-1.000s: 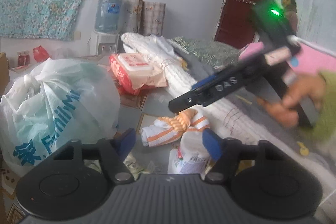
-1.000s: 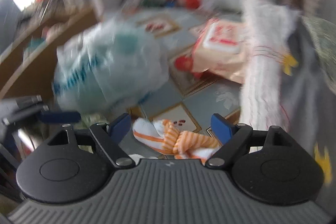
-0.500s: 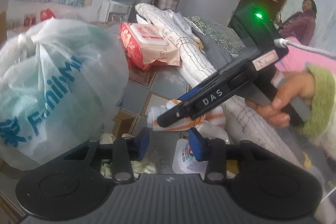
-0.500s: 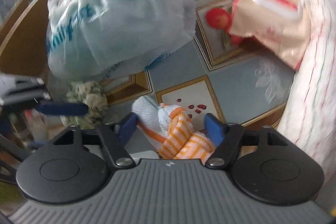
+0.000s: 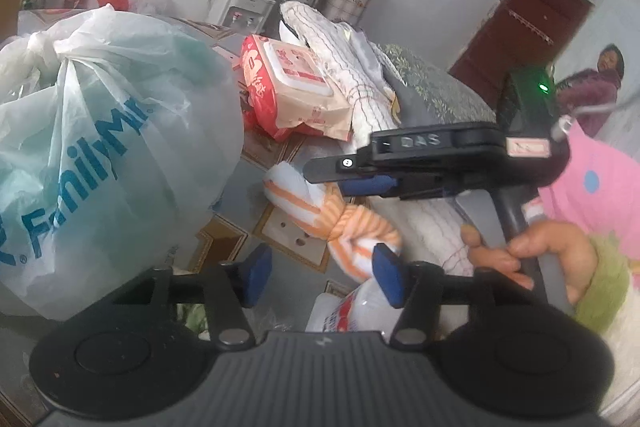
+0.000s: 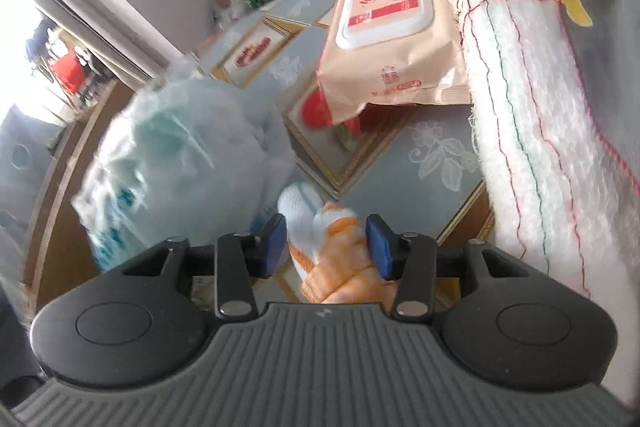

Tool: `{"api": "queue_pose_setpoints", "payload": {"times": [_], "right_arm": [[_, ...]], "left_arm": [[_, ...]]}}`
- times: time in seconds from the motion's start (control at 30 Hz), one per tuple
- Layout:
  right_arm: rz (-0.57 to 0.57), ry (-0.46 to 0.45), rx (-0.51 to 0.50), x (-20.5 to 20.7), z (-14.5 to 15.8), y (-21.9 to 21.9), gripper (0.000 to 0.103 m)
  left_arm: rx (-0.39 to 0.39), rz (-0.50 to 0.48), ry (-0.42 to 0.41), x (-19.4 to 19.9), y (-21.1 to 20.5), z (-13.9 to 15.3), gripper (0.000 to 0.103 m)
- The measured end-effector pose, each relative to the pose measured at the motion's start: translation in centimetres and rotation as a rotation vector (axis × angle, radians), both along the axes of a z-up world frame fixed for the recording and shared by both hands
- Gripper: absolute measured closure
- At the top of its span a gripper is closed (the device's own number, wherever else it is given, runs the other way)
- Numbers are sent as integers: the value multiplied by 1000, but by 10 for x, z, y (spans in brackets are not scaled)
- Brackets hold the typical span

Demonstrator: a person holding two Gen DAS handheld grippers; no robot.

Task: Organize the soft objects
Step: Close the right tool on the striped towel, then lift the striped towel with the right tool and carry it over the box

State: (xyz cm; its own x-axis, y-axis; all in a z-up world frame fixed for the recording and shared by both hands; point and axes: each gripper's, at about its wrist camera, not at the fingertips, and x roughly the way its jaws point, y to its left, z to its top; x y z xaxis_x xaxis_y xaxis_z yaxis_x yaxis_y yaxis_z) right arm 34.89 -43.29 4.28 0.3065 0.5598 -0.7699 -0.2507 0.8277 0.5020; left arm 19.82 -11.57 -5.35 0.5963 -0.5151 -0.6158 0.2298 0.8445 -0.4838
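The knotted orange-and-white cloth (image 6: 332, 247) is the landmark here: it lies on the patterned tabletop (image 6: 436, 163), and the right gripper (image 6: 326, 241) straddles it, the blue pads standing at either flank after opening a little. Whether they press on it I cannot tell. Seen from the left wrist, the left gripper (image 5: 320, 273) hovers just short of the cloth's near end, its jaws apart with nothing clamped, having just widened. Left of the cloth bulges a tied plastic bag (image 5: 100, 155); beyond it sits a pack of wet wipes (image 6: 392, 31), and to its right a rolled white quilt (image 6: 532, 131). By my reckoning the sorting has barely begun: the cloth is not lifted and the other soft things lie unsorted. Only the left view shows the hand (image 5: 532, 259) holding the right tool, a small bottle (image 5: 352, 311) under the cloth's near end, and a person by the far door.
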Motion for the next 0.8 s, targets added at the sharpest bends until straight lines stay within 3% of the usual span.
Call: {"api": "queue_pose_setpoints", "payload": {"times": [0.07, 0.13, 0.27, 0.33, 0.37, 0.53, 0.8], "right_arm": [[40, -43, -40, -7, 9, 3, 37], [87, -67, -96, -12, 12, 9, 36], [141, -14, -189, -13, -4, 24, 36], [143, -14, -209, -14, -12, 26, 43], [146, -24, -218, -14, -11, 26, 62], [60, 6, -61, -14, -10, 9, 62], [87, -163, 24, -45, 34, 15, 63]], "left_arm": [[6, 3, 0, 1, -4, 1, 45], [12, 3, 8, 5, -9, -1, 45], [-7, -2, 54, 14, -15, -8, 46], [-19, -11, 83, 19, -18, -12, 46], [-26, -15, 90, 21, -19, -13, 46], [-50, -20, 82, 22, -21, -12, 42], [-111, -4, -18, 11, -16, 5, 42]]}}
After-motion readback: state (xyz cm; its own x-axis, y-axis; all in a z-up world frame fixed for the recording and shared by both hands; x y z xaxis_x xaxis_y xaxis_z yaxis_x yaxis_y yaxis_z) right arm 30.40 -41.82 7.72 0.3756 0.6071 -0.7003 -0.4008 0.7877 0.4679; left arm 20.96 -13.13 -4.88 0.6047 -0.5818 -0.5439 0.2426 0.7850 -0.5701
